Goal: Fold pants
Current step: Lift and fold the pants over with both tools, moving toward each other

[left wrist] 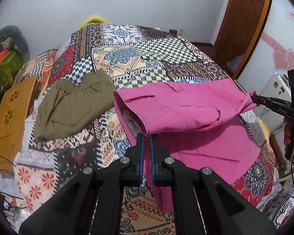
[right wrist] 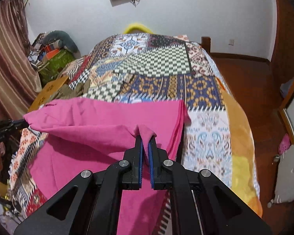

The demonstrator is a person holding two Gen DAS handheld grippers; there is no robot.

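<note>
Pants: pink pants [left wrist: 186, 107] over bedspread [left wrist: 127, 58] | left hand-held gripper [left wrist: 146, 137] pinching edge | right hand-held gripper [right wrist: 145, 137] pinching edge

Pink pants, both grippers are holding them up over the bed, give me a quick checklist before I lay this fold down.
1. Left gripper shut on pink pants edge: ok.
2. Right gripper pinching a bunched corner: ok.
3. Lifted edge taut between grippers: not ok, it sags.
4. Lower layer flat on the bedspread: ok, mild wrinkles.
5. Olive pants clear of landing area: ok.
6. Edges aligned underneath: cannot tell.
</note>
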